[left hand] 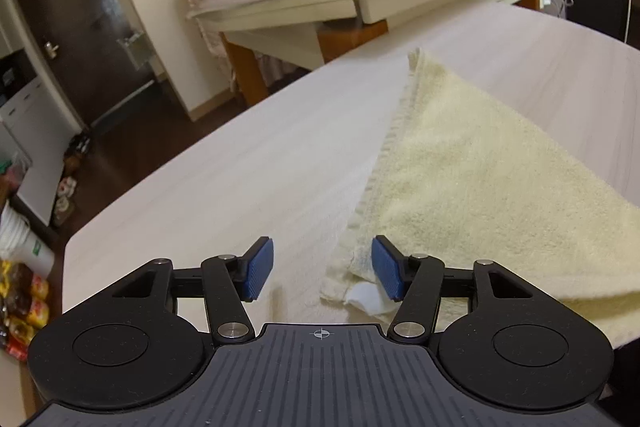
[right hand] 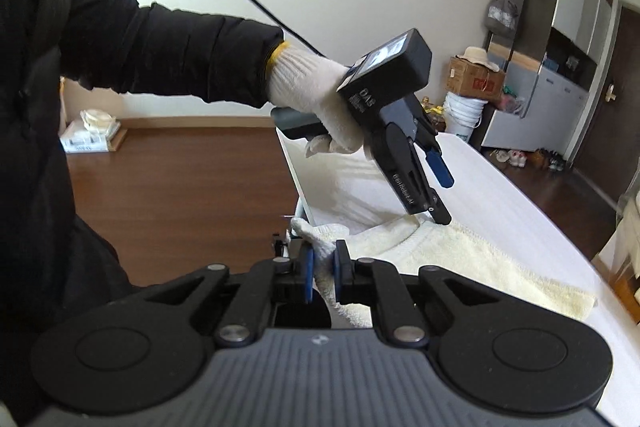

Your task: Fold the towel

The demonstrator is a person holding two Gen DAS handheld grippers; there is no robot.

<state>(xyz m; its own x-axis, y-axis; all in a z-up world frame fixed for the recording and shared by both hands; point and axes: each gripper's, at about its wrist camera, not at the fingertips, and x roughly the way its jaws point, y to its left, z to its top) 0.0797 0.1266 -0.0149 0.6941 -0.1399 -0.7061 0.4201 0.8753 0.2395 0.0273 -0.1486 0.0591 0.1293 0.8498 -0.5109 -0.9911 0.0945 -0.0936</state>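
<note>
1. towel (left hand: 480, 179), pale yellow, lies partly folded on a white bed (left hand: 240, 163), one corner at the near edge.
2. left gripper (left hand: 322, 267) hangs wide open just over that corner, nothing between its blue pads (left hand: 258, 269).
3. right gripper (right hand: 324, 275) is clamped on a bunched corner of the towel (right hand: 460, 255), lifted off the bed (right hand: 492, 187).
4. gloved hand (right hand: 320, 107) holds the left gripper (right hand: 442, 195).
</note>
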